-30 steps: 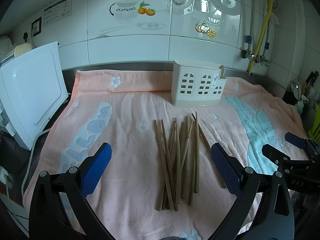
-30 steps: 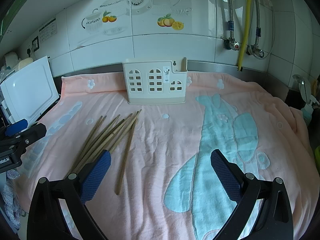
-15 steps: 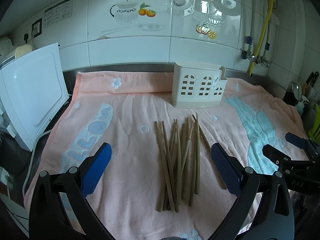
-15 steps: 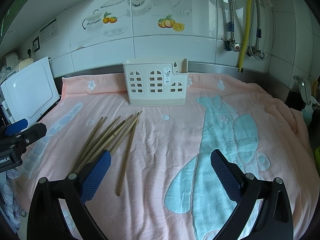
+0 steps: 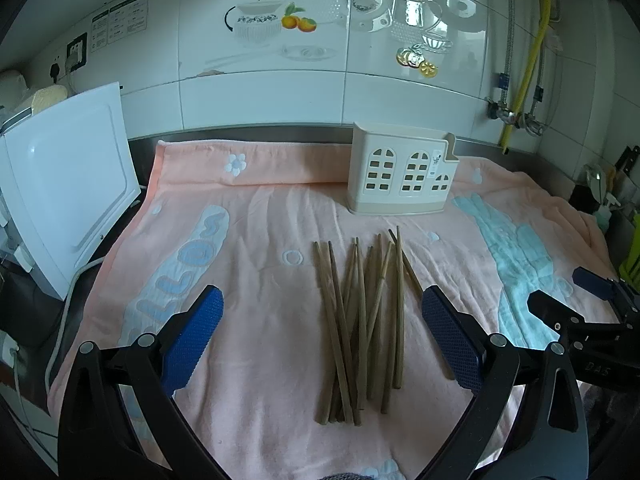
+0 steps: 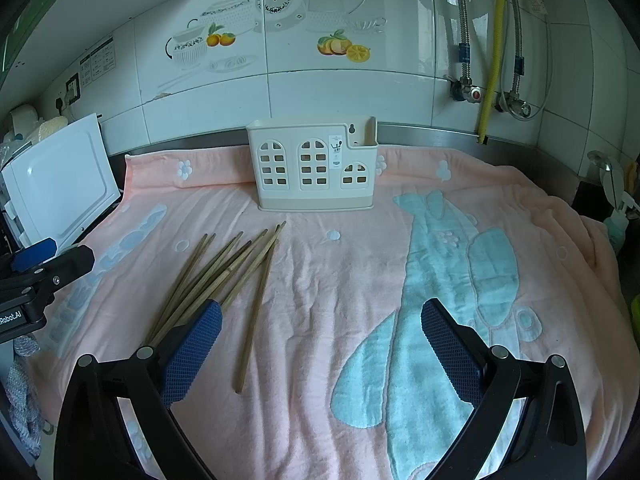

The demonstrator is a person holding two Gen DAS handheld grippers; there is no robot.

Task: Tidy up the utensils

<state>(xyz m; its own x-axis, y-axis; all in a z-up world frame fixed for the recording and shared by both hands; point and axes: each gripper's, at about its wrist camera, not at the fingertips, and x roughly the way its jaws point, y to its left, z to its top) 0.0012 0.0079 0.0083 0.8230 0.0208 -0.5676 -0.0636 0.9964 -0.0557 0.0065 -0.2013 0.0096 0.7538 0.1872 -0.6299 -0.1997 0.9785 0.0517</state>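
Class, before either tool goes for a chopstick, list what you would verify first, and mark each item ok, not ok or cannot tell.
1. Left tool open and empty: ok.
2. Right tool open and empty: ok.
3. Chopsticks lying within view on the towel: ok.
4. Chopsticks separated for a single pick: not ok, they overlap in a pile.
5. Holder upright behind the pile: ok.
6. Holder compartments free inside: cannot tell.
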